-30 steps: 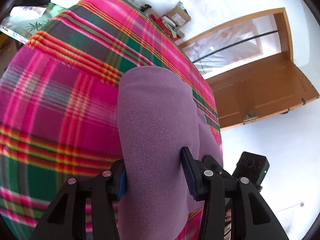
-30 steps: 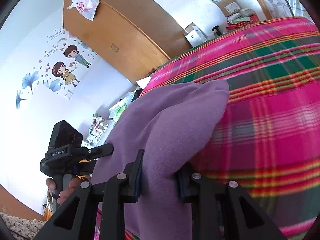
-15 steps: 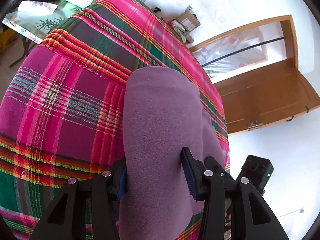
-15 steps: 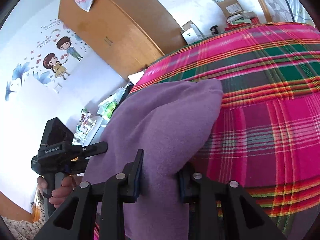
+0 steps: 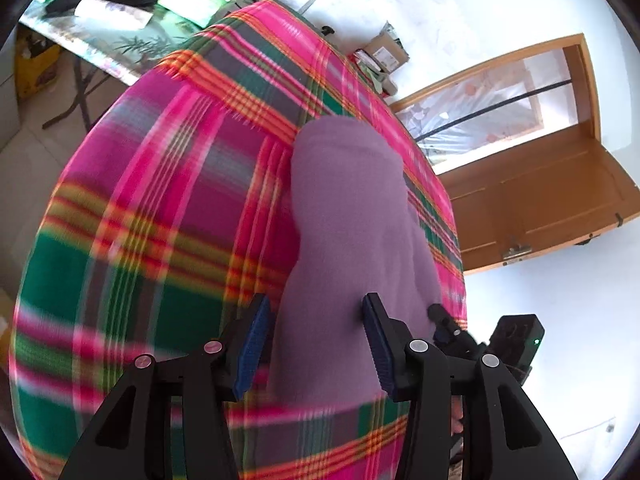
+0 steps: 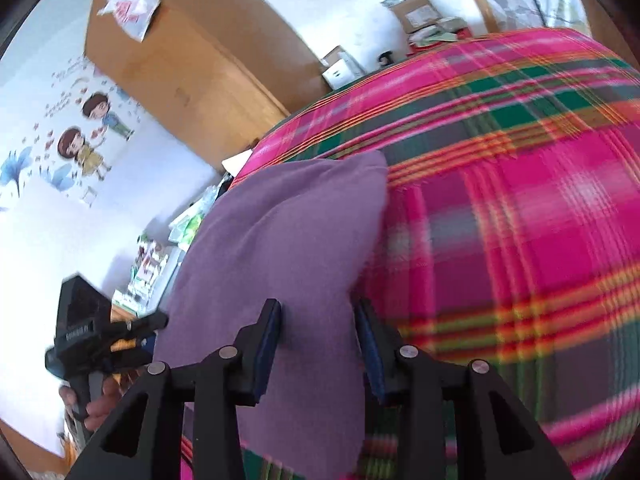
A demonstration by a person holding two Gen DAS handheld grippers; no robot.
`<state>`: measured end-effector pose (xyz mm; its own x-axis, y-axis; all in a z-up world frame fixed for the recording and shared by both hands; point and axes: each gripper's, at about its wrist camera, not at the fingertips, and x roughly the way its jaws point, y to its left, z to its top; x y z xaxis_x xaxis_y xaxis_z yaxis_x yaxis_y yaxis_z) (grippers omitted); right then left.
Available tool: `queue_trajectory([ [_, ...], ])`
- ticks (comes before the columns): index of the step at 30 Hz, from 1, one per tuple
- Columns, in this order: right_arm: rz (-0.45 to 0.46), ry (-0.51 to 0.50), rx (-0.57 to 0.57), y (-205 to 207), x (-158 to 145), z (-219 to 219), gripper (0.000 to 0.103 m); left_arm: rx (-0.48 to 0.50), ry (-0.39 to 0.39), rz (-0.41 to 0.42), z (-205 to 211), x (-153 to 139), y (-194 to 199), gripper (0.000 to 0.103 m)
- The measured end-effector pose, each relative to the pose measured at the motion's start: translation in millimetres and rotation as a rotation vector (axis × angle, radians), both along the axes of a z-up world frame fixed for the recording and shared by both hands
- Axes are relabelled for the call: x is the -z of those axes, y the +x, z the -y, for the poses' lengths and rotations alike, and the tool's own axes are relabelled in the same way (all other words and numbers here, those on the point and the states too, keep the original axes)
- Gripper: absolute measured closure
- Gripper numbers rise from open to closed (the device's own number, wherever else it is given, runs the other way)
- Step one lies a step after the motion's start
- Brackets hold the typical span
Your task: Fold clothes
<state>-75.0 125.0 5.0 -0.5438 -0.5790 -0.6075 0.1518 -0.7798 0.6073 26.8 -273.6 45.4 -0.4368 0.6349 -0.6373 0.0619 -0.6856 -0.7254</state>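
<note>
Purple fleece garment lies folded into a long strip on the plaid blanket, and its near end runs up between the fingers of both grippers.

In the left wrist view, the left gripper has its jaws spread fairly wide around that near end. The right-hand blue pad sits against the edge of the cloth, while a thin gap shows between the cloth and the left-hand pad, so the jaws look released rather than clamped on it.

In the right wrist view, the right gripper straddles the same garment. Its jaws are opening; the cloth is between them, and there is a sliver of space beside each pad, so nothing looks pinched.

Each gripper also shows in the other's view: the right one at the garment's right edge, its black camera housing beside it, and the left one at the lower left, with a hand around its handle. Whether those tips touch cloth I cannot tell.

The bottom of the garment is cut off by the frame edge and hidden behind the gripper bodies. The blanket is smeared by motion blur, worst near the lower edges, so its stripes run together. A wooden door, a cluttered table, a wardrobe and cardboard boxes ring the bed.
</note>
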Motion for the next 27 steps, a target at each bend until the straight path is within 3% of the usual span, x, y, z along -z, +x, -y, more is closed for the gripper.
queue_trajectory([
  [6,-0.061,0.035,0.025,41,-10,-3,0.063,0.001,-0.011,0.0,-11,4,27,0.053],
  [9,-0.08,0.119,0.013,55,-9,5,0.063,0.005,-0.057,0.018,-18,8,36,0.053],
  [15,-0.035,0.182,0.058,66,3,2,0.063,0.007,-0.073,0.037,-32,15,35,0.053],
  [23,-0.062,0.174,0.046,95,-9,-2,0.063,0.017,-0.097,-0.047,-45,-2,48,0.053],
  [27,-0.059,0.215,0.047,113,-2,1,0.063,0.036,-0.203,-0.113,-60,-8,56,0.053],
])
